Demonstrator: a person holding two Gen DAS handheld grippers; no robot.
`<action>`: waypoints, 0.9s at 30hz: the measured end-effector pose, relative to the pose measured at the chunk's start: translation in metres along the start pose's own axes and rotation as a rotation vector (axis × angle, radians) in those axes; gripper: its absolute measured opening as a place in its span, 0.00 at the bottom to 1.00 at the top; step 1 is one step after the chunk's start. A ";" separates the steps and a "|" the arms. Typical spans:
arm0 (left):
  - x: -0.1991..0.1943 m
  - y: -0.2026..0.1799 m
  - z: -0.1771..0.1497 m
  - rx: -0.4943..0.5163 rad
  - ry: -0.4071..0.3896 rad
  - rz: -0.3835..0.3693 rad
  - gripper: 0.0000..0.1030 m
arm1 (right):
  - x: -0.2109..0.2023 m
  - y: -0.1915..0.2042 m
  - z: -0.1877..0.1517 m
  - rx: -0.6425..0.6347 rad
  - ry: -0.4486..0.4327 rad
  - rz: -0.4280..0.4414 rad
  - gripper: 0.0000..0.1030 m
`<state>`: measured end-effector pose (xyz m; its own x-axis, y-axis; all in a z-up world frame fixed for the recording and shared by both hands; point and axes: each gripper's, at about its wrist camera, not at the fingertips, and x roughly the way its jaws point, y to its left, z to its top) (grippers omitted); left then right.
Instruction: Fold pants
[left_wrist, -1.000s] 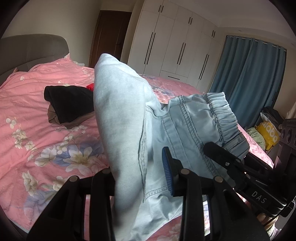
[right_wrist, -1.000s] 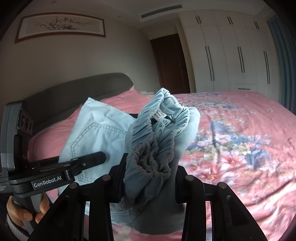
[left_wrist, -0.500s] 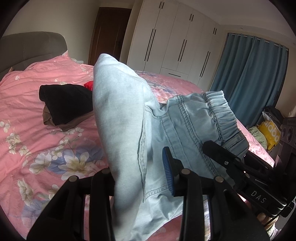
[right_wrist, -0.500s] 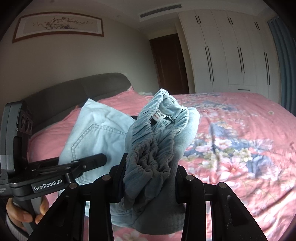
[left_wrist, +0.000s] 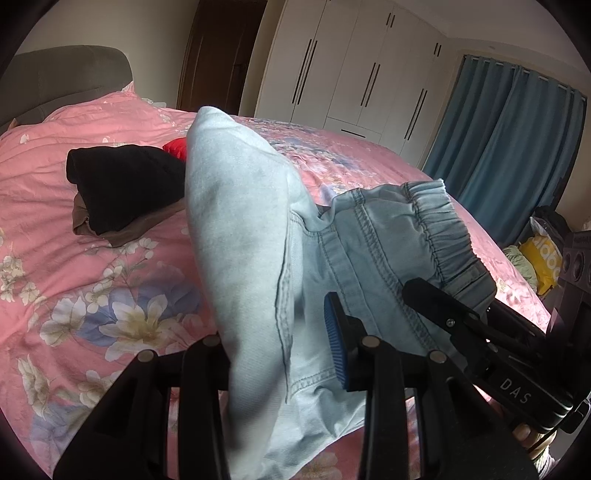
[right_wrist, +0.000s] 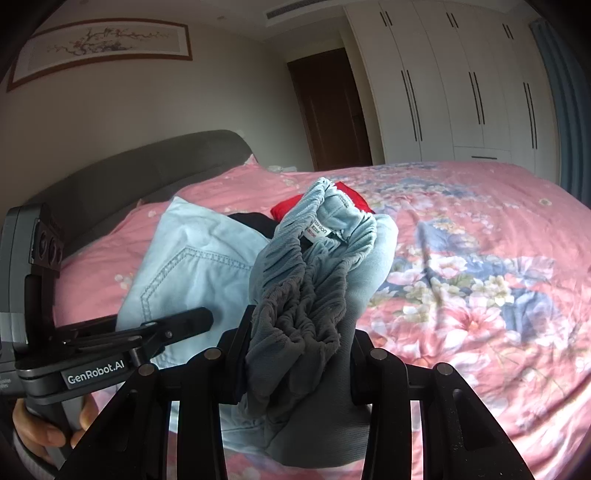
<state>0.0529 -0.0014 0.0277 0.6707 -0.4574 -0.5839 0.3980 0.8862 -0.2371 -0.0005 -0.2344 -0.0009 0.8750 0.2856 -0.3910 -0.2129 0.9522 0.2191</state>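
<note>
Light blue denim pants (left_wrist: 251, 236) with an elastic waistband (left_wrist: 443, 229) hang between my two grippers above the pink floral bed (left_wrist: 74, 258). My left gripper (left_wrist: 280, 354) is shut on a fold of the pants fabric. My right gripper (right_wrist: 299, 350) is shut on the bunched waistband (right_wrist: 306, 280), where a white label (right_wrist: 319, 230) shows. The right gripper also shows in the left wrist view (left_wrist: 480, 332), and the left gripper in the right wrist view (right_wrist: 147, 332). The pants' back pocket (right_wrist: 192, 273) faces the right wrist camera.
A stack of folded clothes lies on the bed: black (left_wrist: 122, 181), brown (left_wrist: 125, 232) and red (left_wrist: 175, 147) pieces. Grey headboard (right_wrist: 129, 173) behind. White wardrobes (left_wrist: 351, 74), blue curtains (left_wrist: 509, 147) and a yellow bag (left_wrist: 546, 258) stand beyond the bed.
Both grippers have carried the pants a little lower and toward the stack of folded clothes. The grips are unchanged.
</note>
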 end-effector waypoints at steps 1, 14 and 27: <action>0.003 0.000 0.000 0.000 0.004 0.001 0.33 | 0.002 -0.001 0.000 0.002 0.003 -0.001 0.39; 0.038 0.007 0.002 -0.011 0.052 0.003 0.33 | 0.031 -0.017 -0.003 0.025 0.051 -0.018 0.39; 0.077 0.019 0.001 -0.030 0.106 0.009 0.33 | 0.065 -0.031 -0.009 0.045 0.108 -0.034 0.39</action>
<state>0.1129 -0.0195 -0.0211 0.6036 -0.4403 -0.6647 0.3723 0.8929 -0.2534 0.0594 -0.2442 -0.0413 0.8288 0.2658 -0.4925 -0.1624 0.9564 0.2429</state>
